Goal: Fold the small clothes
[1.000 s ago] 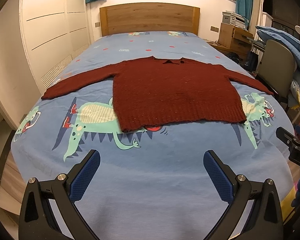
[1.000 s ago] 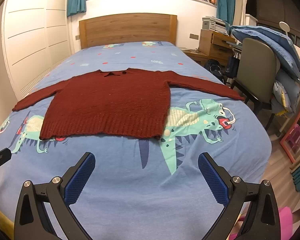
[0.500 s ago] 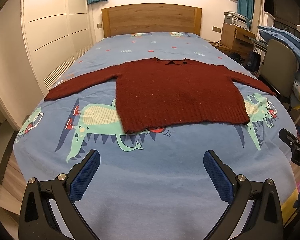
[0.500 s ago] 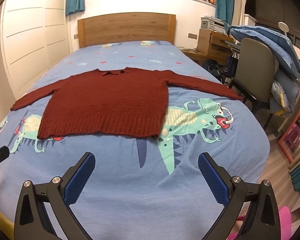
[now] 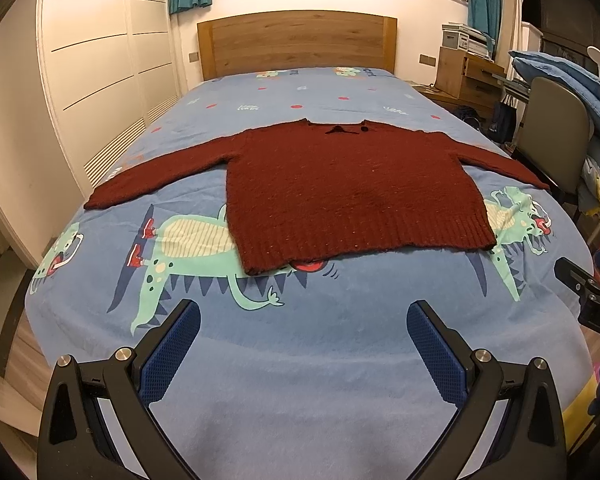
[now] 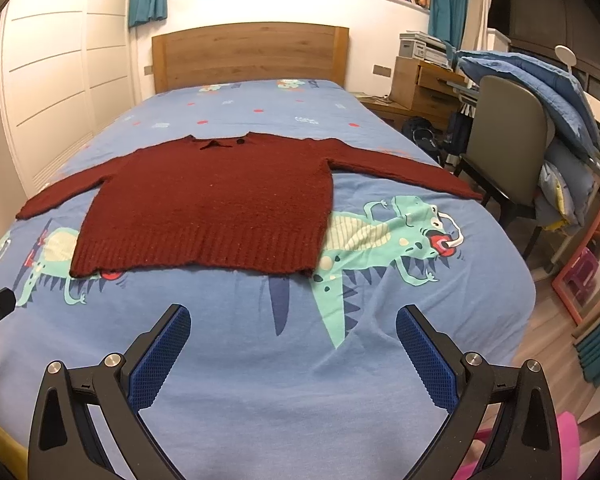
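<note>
A: Where is the sweater (image 5: 340, 192)?

B: Spread flat on the bed (image 5: 300, 380), front side down or up I cannot tell, with its collar toward the wooden headboard (image 5: 296, 42) and its ribbed hem toward the foot. Both sleeves lie stretched out sideways, one toward each edge of the mattress.

A: And the sheet under it?

B: Blue, printed with green dragons (image 6: 384, 236); the hem covers part of the print.

A: The left tongs (image 5: 302, 354)?

B: Spread wide apart over the bare sheet near the foot of the bed, holding nothing, well short of the hem.

A: The right tongs (image 6: 292, 356)?

B: Likewise wide apart and empty, over the sheet, clear of the sweater.

A: Anything beside the bed?

B: A chair (image 6: 508, 152) on the right side, with blue bedding (image 6: 540, 80) piled behind it.
</note>
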`<action>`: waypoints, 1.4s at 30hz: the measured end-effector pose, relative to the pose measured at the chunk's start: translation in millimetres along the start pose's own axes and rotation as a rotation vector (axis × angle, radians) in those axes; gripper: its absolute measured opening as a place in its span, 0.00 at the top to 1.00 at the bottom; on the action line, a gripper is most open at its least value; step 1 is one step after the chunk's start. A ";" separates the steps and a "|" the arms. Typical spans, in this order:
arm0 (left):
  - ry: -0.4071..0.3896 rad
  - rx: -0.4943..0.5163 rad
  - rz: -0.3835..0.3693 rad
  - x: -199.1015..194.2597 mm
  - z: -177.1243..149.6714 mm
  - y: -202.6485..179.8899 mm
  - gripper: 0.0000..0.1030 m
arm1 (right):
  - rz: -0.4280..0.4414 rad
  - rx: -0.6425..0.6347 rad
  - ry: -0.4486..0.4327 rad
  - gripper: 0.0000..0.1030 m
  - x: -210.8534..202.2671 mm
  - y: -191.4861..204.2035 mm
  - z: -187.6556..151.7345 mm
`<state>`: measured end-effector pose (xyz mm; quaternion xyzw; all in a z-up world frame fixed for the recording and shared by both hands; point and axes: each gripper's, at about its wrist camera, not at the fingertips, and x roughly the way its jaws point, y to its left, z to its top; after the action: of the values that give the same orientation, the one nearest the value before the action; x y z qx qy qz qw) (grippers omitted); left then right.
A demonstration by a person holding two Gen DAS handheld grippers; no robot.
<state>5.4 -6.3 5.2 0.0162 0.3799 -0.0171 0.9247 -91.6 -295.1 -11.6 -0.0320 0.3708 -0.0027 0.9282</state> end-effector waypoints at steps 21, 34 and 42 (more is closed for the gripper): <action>0.027 -0.011 0.036 10.1 10.7 0.4 0.01 | 0.022 0.017 0.010 0.00 4.0 -4.1 15.1; 0.022 -0.025 0.115 12.1 29.0 5.9 0.01 | 0.012 0.077 0.014 0.00 11.0 -32.3 30.7; 0.035 -0.029 0.148 16.6 40.7 11.6 0.02 | 0.004 0.125 0.042 0.00 26.6 -60.8 36.7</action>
<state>46.3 3.2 22.7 0.0311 0.3939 0.0574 0.9169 -46.0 -354.4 0.4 0.0272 0.3892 -0.0246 0.9204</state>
